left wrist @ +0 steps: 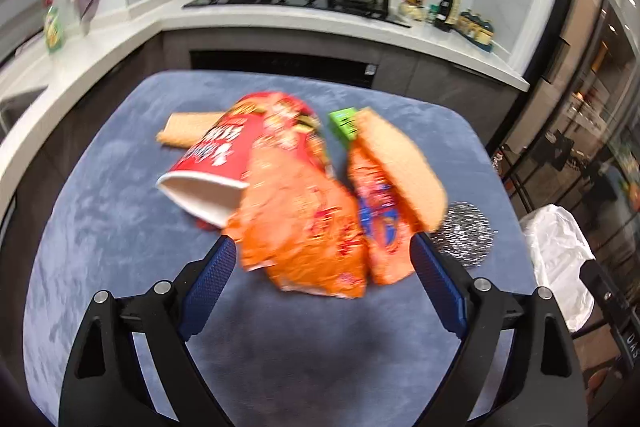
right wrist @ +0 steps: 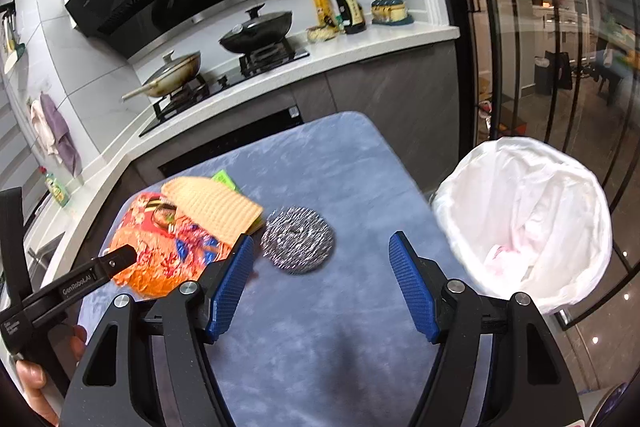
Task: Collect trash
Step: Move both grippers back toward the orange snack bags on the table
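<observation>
1. My left tongs stand wide open with nothing gripped; the orange snack wrapper lies between the blue pads, but I can't see either pad pressing on it.
2. My right tongs are open too, hanging over bare blue worktop, with the steel scourer just beyond at about 11 o'clock from the gap.
3. The trash sits in one heap. In the left wrist view the red paper cup lies tipped over at 10 o'clock from the wrapper, a tan sponge cloth leans on the pile at 2 o'clock, and a small green carton peeks out behind it.
4. The white-lined bin stands off the worktop's edge, at 3 o'clock from my right tongs.
5. I judge the step in hand to be the left grab on the wrapper. I'd settle the hand first, since that view is smeared.
6. I'd bring both pads down around the crumpled middle, not the thin edge, so the foil bunches instead of slipping.
7. I'd keep clear of the cup rim and the cloth, so only one piece lifts.
</observation>
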